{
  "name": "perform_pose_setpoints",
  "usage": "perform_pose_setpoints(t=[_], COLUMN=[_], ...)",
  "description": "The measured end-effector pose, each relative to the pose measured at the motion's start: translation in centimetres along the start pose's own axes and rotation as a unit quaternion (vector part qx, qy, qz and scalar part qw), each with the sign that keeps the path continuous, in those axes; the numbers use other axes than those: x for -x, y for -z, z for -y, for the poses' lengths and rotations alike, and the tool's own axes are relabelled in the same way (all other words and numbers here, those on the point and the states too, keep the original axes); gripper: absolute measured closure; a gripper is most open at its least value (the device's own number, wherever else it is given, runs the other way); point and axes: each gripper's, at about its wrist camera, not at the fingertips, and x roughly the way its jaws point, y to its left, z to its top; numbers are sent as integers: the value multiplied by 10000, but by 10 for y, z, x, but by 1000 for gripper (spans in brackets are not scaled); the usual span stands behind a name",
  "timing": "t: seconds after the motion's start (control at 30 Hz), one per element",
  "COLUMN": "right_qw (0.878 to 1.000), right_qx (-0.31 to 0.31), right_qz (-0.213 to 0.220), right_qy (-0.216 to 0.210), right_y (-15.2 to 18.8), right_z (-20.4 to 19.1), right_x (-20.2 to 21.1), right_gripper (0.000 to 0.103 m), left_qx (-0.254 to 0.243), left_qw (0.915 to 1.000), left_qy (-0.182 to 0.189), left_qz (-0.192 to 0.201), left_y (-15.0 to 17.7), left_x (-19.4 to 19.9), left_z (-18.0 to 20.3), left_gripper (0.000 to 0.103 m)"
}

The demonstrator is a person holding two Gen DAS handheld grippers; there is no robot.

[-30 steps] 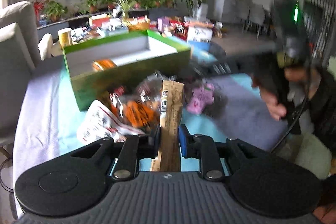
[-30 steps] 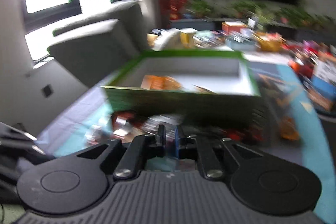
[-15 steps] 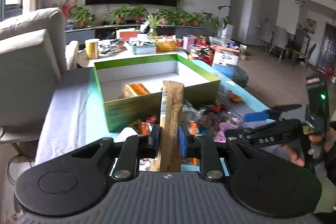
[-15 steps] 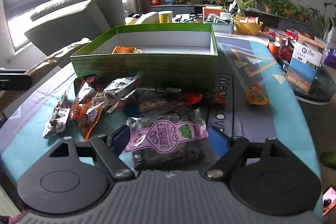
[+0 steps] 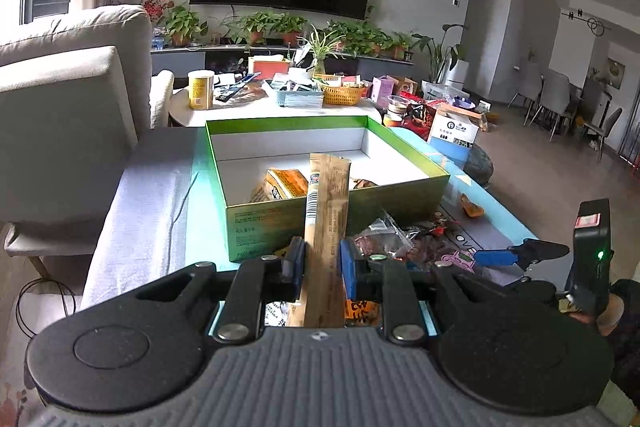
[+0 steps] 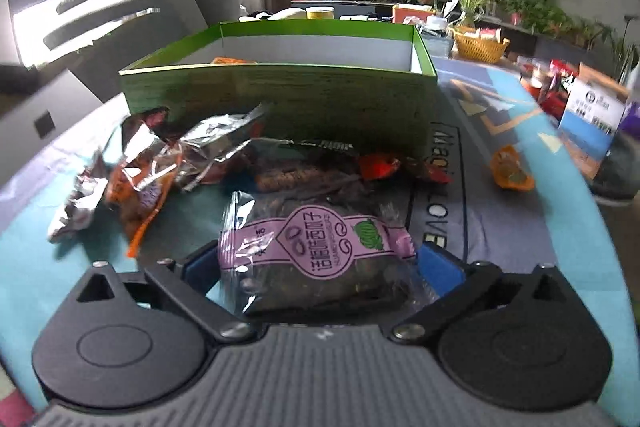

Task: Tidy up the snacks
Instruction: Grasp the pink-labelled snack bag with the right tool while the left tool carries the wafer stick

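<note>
With a brown stick pack [image 5: 326, 227] clamped in the left gripper [image 5: 322, 265] and the right gripper [image 6: 320, 263] spread wide around the pink-labelled bag [image 6: 316, 247], only loose film might be pinched.

From my feed I can read only "LOVE" printed sideways on the table mat [image 6: 444, 223], while the pink-labelled snack bag [image 6: 316, 251] carries Chinese characters and the green box [image 5: 256, 227] small print, both too fine to make out.
</note>
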Motion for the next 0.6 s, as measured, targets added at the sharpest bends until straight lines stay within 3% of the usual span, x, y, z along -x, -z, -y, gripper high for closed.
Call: perform_pose_setpoints(t=[0.23, 0.6], right_qw=[9995, 9939], right_qx=[101, -186], right_qz=[279, 1070], right_qy=[139, -207], right_y=[-3, -40], right_z=[4, 9], right_x=[21, 61], right_gripper=[42, 47], left_qx=[25, 23], left_qw=[10000, 9999], left_qy=[3, -18], left_qz=[-2, 156], left_y=[-3, -40], left_x=[-5, -32], left_z=[-1, 4], left_gripper=[85, 84])
